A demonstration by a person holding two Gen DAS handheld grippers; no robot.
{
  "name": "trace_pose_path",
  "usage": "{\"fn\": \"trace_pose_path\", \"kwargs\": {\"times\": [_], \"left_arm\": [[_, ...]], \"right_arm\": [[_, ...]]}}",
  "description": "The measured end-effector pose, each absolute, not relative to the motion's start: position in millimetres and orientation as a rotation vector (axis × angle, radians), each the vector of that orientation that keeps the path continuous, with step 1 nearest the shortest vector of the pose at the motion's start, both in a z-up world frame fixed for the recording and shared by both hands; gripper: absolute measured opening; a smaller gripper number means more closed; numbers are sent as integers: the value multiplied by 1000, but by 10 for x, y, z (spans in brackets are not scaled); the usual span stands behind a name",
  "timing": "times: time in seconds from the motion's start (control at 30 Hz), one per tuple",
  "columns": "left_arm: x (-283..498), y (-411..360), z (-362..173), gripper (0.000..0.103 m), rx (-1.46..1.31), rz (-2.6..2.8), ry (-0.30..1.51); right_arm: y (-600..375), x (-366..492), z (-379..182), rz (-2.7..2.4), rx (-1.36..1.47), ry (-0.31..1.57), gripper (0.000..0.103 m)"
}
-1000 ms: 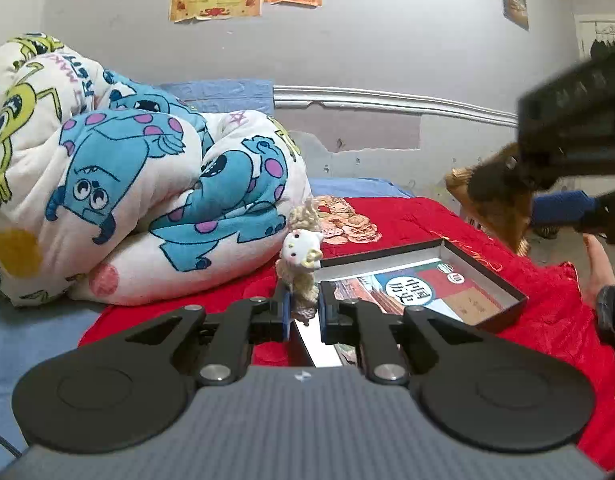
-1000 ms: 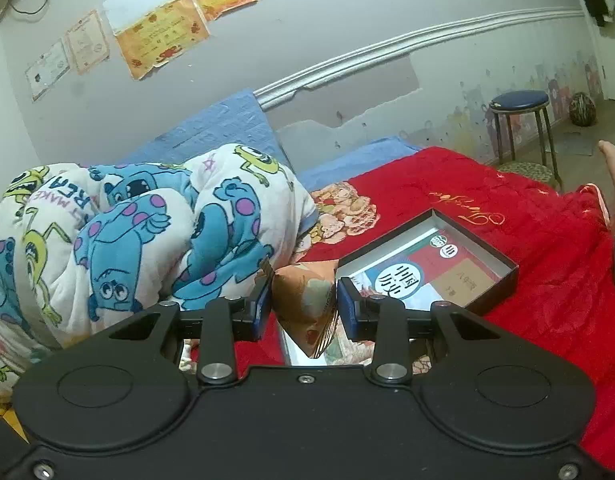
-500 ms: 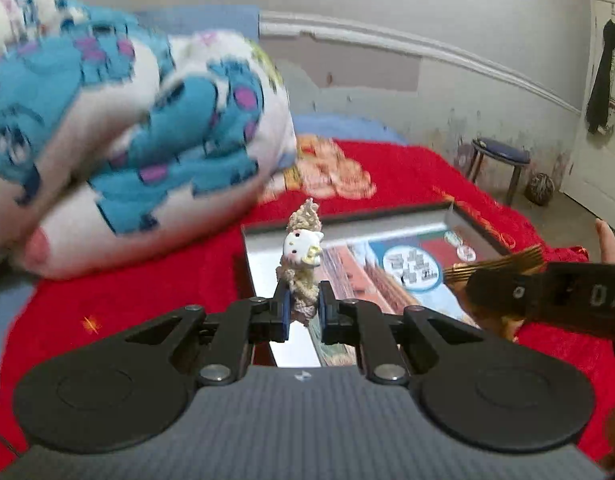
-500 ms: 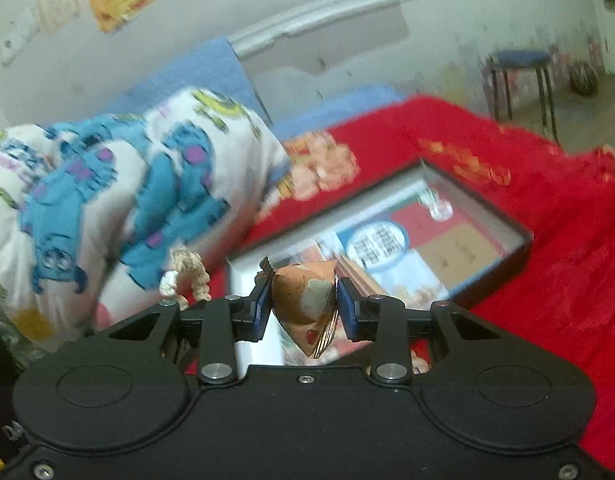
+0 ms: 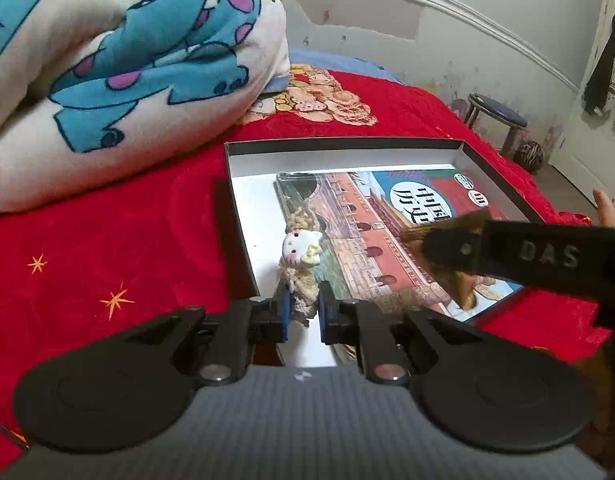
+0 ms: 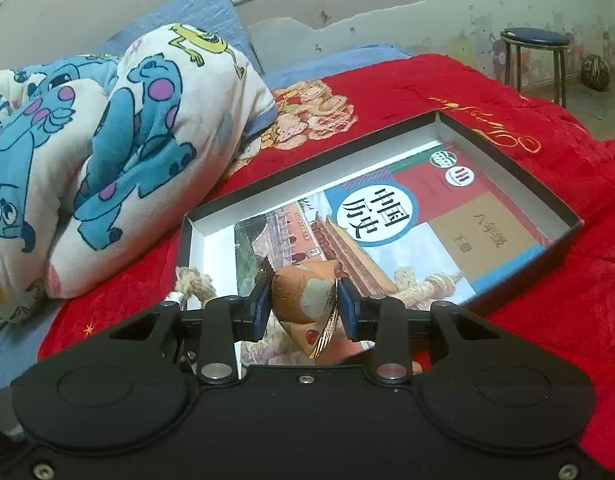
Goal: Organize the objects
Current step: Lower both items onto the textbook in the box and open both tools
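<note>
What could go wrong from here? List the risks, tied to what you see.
1. Both grippers crowd the box's near corner: the right gripper reaches close beside the left gripper's cat charm, so they may collide.
2. The pouch in the right gripper could land tilted on the book and slide.

Right tool (image 6: 305,306): pads pressed on an orange-brown pouch-like packet (image 6: 303,296), gold-striped edge hanging below; exact kind unclear. Tool sits above the near end of a shallow black box (image 6: 507,162) with white inner walls, lying on a red bedspread (image 6: 547,136). A textbook (image 6: 387,232) lies flat inside. Cartoon-print quilt (image 6: 127,128) bunched at left. Blue-topped stool (image 6: 535,38) by the far wall.
</note>
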State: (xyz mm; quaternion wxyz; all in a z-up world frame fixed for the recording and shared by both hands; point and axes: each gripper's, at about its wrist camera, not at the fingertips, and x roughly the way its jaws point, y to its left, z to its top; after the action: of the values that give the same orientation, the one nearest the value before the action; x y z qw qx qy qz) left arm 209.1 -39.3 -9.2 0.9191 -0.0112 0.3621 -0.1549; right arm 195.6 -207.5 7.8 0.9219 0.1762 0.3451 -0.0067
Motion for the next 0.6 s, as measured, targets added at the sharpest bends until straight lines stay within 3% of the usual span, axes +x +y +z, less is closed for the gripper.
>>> {"fn": "trace_pose_path", "kwargs": {"times": [0.6], "left_arm": [[2056, -442, -128, 19, -11, -384, 752]], "right_arm": [[-1919, 2140, -65, -20, 287, 798, 34]]}}
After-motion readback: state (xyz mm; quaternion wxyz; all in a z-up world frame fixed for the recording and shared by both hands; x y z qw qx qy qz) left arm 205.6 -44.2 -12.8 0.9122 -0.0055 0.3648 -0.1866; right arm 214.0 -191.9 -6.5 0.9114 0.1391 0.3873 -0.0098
